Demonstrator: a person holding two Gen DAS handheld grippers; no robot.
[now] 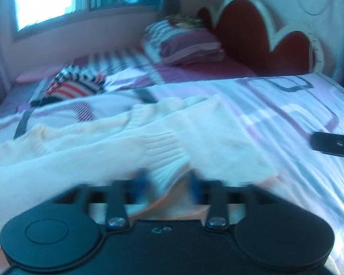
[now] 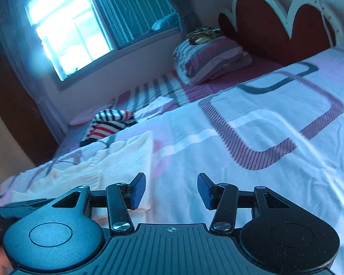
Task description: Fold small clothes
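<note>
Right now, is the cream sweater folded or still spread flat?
Partly folded: the cream sweater has a ribbed sleeve laid across its body on the bedspread.

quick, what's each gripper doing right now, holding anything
left gripper: jaws open, a ribbed cuff of the cream sweater lies between them, not gripped.
right gripper: jaws open, empty.

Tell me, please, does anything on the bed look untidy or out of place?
Yes. The cream sweater lies rumpled on the bedspread, one ribbed cuff thrown across its body, not yet folded flat. Farther back, a striped garment lies crumpled in a heap. Nothing looks damaged or spilled.
</note>
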